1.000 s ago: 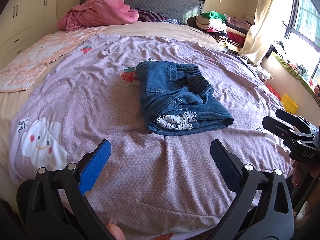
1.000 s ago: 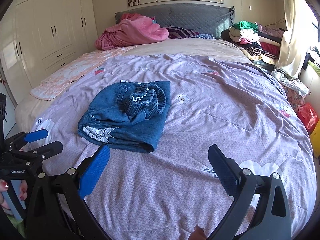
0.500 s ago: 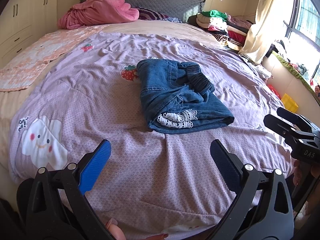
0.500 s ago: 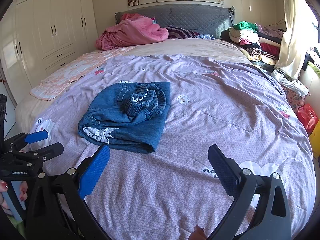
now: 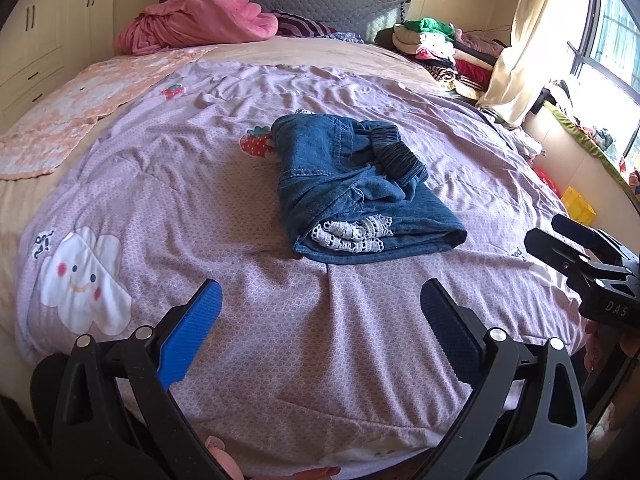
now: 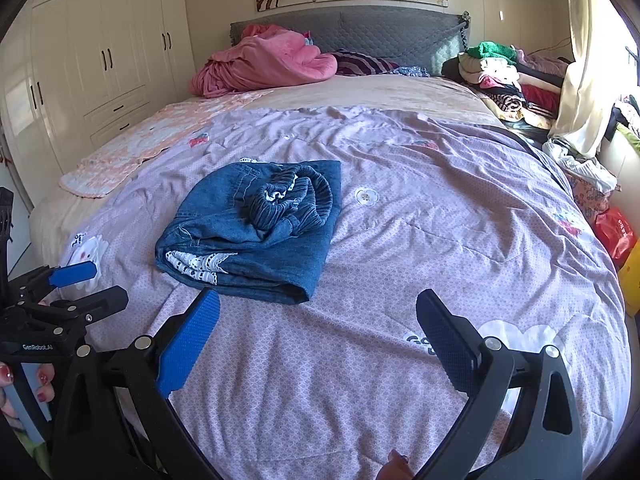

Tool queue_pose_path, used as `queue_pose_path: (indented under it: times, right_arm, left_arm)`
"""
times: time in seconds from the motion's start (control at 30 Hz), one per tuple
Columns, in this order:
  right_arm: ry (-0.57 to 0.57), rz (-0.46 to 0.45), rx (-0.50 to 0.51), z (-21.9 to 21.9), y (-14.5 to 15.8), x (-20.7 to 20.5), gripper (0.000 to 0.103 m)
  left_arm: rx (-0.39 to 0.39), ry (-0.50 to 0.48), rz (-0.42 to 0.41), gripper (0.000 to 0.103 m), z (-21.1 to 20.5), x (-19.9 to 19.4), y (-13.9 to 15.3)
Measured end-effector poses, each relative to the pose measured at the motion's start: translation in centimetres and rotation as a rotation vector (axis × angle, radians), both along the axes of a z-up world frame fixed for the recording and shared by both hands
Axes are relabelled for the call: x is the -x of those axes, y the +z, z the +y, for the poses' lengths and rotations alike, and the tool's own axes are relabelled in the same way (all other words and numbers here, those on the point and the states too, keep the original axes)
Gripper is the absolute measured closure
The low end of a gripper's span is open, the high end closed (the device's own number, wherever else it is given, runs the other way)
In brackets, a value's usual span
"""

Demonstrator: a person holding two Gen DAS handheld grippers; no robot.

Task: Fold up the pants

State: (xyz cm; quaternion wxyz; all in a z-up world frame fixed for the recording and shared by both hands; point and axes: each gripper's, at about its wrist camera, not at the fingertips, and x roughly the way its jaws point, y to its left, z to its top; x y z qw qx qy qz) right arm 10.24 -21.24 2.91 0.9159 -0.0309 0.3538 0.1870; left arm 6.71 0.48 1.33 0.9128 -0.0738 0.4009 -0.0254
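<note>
The blue denim pants [image 5: 356,188] lie folded in a compact bundle on the purple bedspread [image 5: 224,216], white lace trim showing at the near edge and the elastic waistband on top. They also show in the right wrist view [image 6: 256,228]. My left gripper [image 5: 320,292] is open and empty, held above the bed's near edge, short of the pants. My right gripper [image 6: 318,300] is open and empty, just near of the bundle. Each gripper appears at the edge of the other's view.
A pink blanket [image 5: 196,20] lies by the grey headboard. A stack of folded clothes [image 5: 440,48] sits at the far right. A peach floral cloth [image 5: 76,108] covers the bed's left side. Wardrobes [image 6: 100,68] stand on the left, a window and curtain on the right.
Both views have drifted slightly back and down from the pants. The pants lie still. Both grippers stay open.
</note>
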Motion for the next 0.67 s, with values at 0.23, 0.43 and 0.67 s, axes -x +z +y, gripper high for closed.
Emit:
queue_pose_path:
  times: [0.23,0.43,0.67]
  right_arm:
    - [-0.011,0.008,0.006,-0.3,-0.5,-0.3,0.005]
    - [-0.097,0.051,-0.017,-3.2,-2.0,-2.1,0.005]
    - [-0.476,0.110,0.041,-17.3,-5.1,-8.1,0.005]
  left_arm:
    - [-0.003,0.011,0.034,0.010,0.1,-0.6,-0.3]
    - [0.037,0.082,-0.005,0.010,3.2,-2.2,0.2]
    - [-0.143,0.344,0.141,0.010,15.0,-10.8,-3.7]
